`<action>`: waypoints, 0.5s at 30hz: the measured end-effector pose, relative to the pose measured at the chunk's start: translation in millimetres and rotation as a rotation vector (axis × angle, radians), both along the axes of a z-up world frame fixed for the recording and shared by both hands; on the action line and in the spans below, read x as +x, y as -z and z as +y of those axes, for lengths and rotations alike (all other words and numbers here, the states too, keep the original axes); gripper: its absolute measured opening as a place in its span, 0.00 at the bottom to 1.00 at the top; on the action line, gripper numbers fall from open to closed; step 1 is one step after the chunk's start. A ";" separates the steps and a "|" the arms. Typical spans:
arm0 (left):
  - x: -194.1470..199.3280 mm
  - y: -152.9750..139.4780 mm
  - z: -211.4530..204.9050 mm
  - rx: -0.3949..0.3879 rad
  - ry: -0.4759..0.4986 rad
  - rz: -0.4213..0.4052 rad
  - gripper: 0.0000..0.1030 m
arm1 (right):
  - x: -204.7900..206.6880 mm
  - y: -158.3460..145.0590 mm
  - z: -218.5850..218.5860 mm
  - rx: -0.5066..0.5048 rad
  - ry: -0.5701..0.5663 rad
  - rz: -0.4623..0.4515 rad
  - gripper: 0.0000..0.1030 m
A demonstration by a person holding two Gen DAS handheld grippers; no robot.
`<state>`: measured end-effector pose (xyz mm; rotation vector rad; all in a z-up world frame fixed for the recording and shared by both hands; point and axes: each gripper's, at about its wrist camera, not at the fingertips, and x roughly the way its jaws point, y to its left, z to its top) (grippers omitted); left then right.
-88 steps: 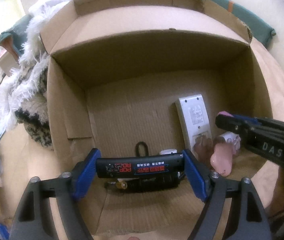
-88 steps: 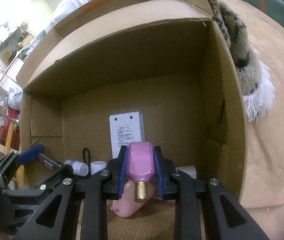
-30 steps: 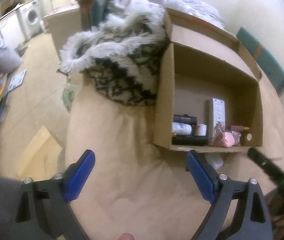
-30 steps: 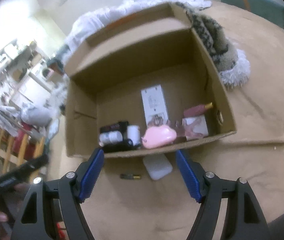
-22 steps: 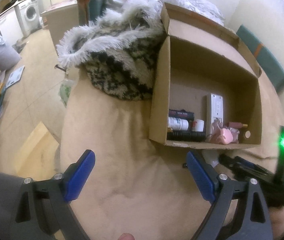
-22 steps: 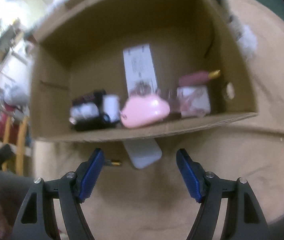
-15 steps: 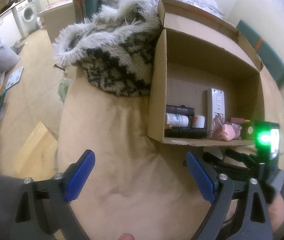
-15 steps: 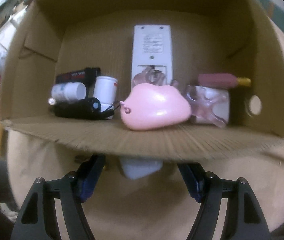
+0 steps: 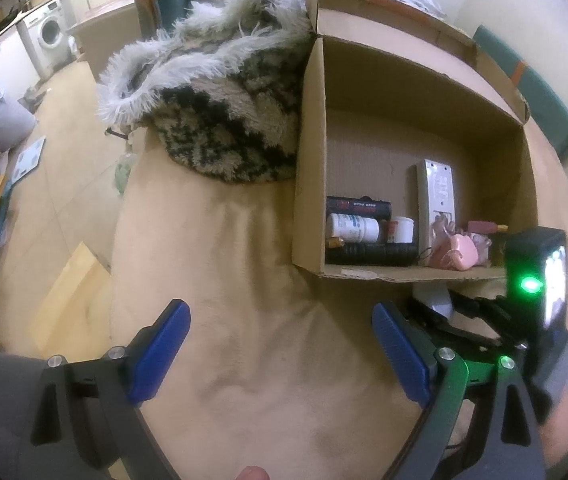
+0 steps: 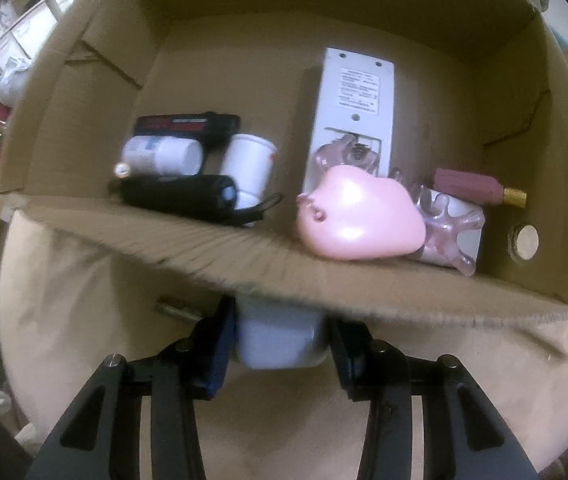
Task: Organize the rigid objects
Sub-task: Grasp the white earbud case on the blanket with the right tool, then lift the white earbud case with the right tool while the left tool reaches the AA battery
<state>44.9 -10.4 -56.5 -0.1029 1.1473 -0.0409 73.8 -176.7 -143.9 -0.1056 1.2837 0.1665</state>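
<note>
A white rounded case lies on the beige blanket, half under the cardboard box's front flap. My right gripper points down at it, its jaws closing, both pads against the case's sides. From the left wrist view that gripper and the case sit just before the box. Inside lie a pink pig-shaped piece, a white remote, a black flashlight, a white bottle and a pink bottle. My left gripper hangs open over bare blanket.
A small dark cylinder lies on the blanket left of the case. A shaggy patterned throw presses against the box's left wall. The blanket's edge drops to the floor at the left, where a wooden board lies.
My right gripper has come down to the box's front edge and its jaws have narrowed around the white case. The left gripper stays open and has drifted slightly toward the box.
</note>
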 end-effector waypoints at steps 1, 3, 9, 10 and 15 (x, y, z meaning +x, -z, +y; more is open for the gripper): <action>0.1 0.9 0.7 0.004 -0.001 0.003 0.89 | -3.8 -2.6 0.8 0.011 -0.003 0.004 0.44; -0.2 2.3 3.6 0.006 -0.008 0.008 0.89 | -13.8 -11.2 5.5 0.044 -0.008 0.011 0.44; 0.7 3.9 5.3 0.005 -0.020 0.013 0.89 | -35.8 -47.0 7.6 0.119 -0.039 -0.029 0.44; 1.0 4.3 5.2 0.007 -0.021 0.013 0.89 | -39.8 -55.3 5.7 0.128 -0.044 -0.052 0.44; 2.1 8.1 8.4 0.007 -0.035 0.025 0.89 | -45.6 -100.3 -16.5 0.194 -0.049 -0.213 0.44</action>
